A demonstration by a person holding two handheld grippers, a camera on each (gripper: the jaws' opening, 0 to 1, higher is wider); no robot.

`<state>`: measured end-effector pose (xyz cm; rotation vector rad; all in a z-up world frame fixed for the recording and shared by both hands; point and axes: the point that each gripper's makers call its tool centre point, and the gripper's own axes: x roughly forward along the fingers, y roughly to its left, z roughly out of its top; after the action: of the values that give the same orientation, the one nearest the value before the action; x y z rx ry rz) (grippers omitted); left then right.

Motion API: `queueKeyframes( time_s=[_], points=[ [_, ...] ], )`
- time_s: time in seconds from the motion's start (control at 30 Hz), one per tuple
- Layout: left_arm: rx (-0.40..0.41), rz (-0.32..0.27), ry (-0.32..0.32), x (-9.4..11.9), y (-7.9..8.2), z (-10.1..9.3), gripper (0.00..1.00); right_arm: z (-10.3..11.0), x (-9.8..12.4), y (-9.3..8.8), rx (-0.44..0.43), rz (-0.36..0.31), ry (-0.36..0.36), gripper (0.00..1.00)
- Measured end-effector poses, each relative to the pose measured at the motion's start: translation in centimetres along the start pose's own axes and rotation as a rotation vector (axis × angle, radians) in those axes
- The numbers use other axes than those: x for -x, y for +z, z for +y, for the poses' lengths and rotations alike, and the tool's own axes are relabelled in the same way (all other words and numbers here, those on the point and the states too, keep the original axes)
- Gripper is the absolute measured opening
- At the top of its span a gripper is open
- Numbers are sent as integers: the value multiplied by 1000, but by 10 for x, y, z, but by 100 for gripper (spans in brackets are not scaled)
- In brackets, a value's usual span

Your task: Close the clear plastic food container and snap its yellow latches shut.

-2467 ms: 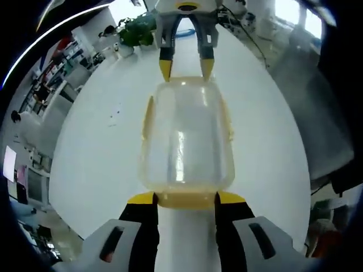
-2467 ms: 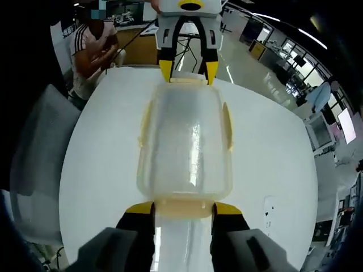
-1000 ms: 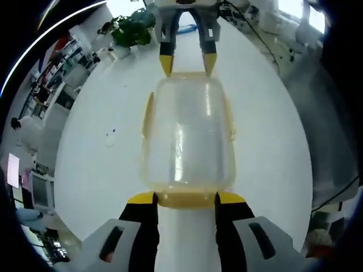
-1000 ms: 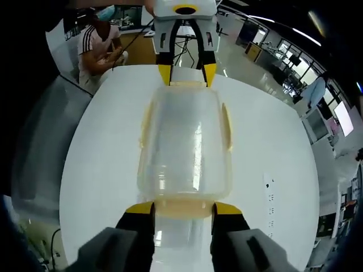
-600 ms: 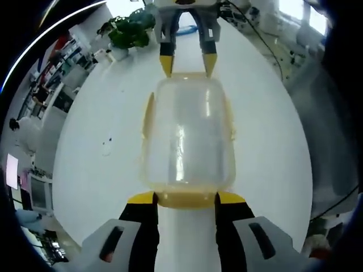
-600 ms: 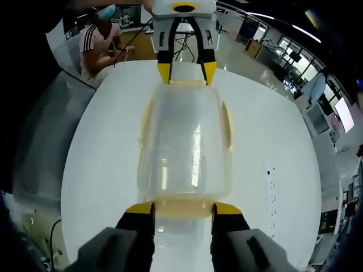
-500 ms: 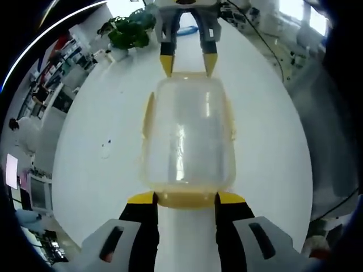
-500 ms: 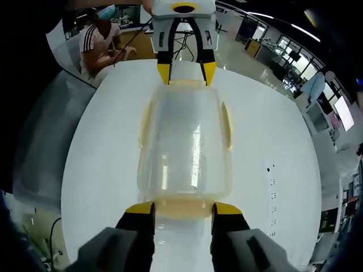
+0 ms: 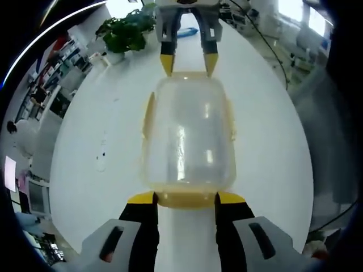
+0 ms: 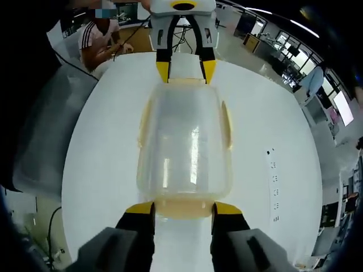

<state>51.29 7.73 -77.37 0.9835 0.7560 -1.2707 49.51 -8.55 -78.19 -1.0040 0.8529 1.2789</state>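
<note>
White tabletop (image 9: 85,141) carried the lidded container (image 9: 187,141), held between both grippers. Left gripper (image 9: 185,198) and right gripper (image 10: 182,208), jaws spread, bracketed opposite end latches; squeezing them likely came next.

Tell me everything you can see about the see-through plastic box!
The box is a clear, rounded plastic food container with pale yellow latches along its long sides and yellow trim at both short ends. Its lid looks closed. It lies lengthwise over a white table, held between two grippers: the left gripper straddles one end and the right gripper the other. Whether it rests on the table is hard to tell.
</note>
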Motion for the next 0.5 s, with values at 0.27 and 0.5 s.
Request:
queueKeyframes(
  time_s=[0.27, 0.5],
  points=[
    [0, -10, -6, -5, 13, -3, 35, 1, 5, -13, -8, 14, -1, 36],
    [5, -8, -12, -14, 16, -5, 35, 3, 3, -22, -9, 32, -1, 36]
  ],
)
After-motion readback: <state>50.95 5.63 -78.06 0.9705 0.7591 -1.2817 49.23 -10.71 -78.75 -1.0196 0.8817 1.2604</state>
